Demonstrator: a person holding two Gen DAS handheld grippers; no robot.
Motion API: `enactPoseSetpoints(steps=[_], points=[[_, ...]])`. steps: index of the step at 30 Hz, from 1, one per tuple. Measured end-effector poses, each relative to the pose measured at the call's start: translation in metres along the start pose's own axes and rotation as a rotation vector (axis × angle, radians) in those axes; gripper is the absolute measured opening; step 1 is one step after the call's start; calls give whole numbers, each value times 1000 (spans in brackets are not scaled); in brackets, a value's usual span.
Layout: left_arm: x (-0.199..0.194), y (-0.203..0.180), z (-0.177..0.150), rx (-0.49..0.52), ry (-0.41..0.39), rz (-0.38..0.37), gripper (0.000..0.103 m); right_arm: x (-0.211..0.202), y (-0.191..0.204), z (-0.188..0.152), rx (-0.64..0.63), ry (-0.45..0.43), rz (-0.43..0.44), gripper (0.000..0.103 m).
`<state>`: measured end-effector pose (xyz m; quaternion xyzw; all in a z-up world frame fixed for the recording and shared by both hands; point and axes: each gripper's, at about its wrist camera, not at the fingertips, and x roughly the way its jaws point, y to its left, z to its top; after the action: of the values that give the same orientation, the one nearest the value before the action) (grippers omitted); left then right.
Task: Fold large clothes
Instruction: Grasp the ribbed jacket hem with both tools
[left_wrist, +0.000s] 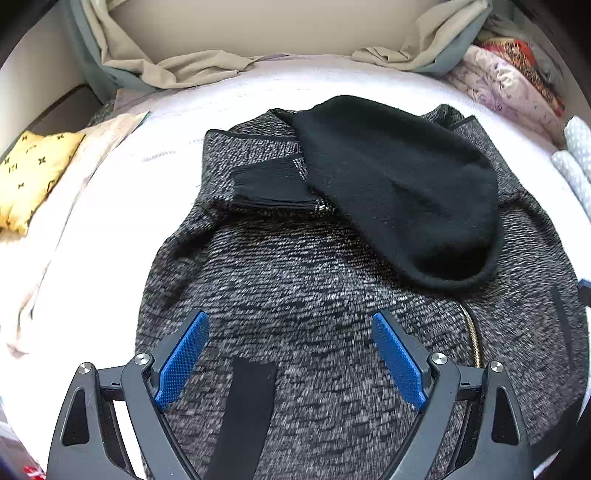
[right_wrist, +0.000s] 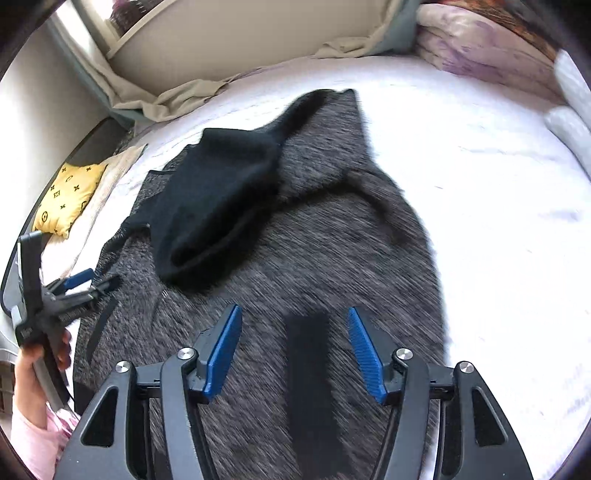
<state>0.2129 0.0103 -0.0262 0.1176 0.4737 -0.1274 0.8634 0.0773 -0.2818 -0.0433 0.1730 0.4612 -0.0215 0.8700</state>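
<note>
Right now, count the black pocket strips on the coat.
2: one pocket strip between the left gripper fingers, another near the coat right edge. Others may be hidden.

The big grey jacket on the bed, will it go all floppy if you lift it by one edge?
Probably floppy: the grey jacket lies flat on the bed with soft creases at its sleeve. Its thick, fuzzy weave suggests it's fairly heavy, so it would likely sag. The black hood lies loose on top and may slide. Both the left gripper and right gripper hover open.

My left gripper (left_wrist: 290, 325) and right gripper (right_wrist: 294, 325) in black plastic, blue ribbed pads (right_wrist: 223, 354), round silver screws (left_wrist: 143, 358), my bare hand (right_wrist: 31, 363), pale pink sleeve (right_wrist: 40, 439)
</note>
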Motion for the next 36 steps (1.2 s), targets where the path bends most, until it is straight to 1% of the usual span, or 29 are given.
enactPoseSetpoints(steps=[2, 4, 5, 8, 10, 14, 16, 18, 19, 20, 23, 24, 25, 27, 33, 36], points=[[-5, 4, -5, -2, 0, 1, 93, -9, -14, -11, 25, -6, -15, 63], [-8, 9, -12, 8, -2, 27, 93, -15, -28, -19, 65, -6, -25, 64], [-9, 12, -19, 7, 7, 43, 93, -17, -32, -22, 81, -2, -23, 64], [-11, 21, -34, -20, 47, 41, 93, -22, -36, -29, 86, 8, -19, 66], [-16, 35, -46, -52, 81, 39, 93, -27, -37, -35, 76, 11, -14, 68], [-27, 70, -62, -118, 112, 32, 93, -36, -47, -46, 97, 27, 20, 68], [-32, 91, -72, -153, 132, 8, 93, -40, -56, -53, 125, 42, 51, 68], [-34, 110, -80, -180, 163, -33, 93, -42, -62, -58, 148, 57, 78, 68], [-34, 120, -86, -197, 181, -52, 92, -43, -65, -61, 154, 66, 85, 67], [-34, 127, -91, -209, 198, -64, 92, -43, -67, -63, 157, 72, 91, 63], [-26, 143, -108, -257, 271, -105, 84, -40, -75, -72, 192, 112, 134, 57], [-22, 148, -116, -282, 306, -128, 78, -38, -78, -75, 214, 132, 159, 56], [-23, 149, -122, -307, 330, -159, 72, -35, -82, -78, 237, 151, 186, 54], [-18, 153, -131, -354, 370, -233, 68, -31, -86, -85, 267, 181, 227, 51], [-23, 153, -148, -375, 404, -307, 68, -21, -88, -92, 314, 232, 294, 51], [-27, 138, -156, -325, 422, -335, 68, -18, -85, -93, 311, 248, 310, 51]])
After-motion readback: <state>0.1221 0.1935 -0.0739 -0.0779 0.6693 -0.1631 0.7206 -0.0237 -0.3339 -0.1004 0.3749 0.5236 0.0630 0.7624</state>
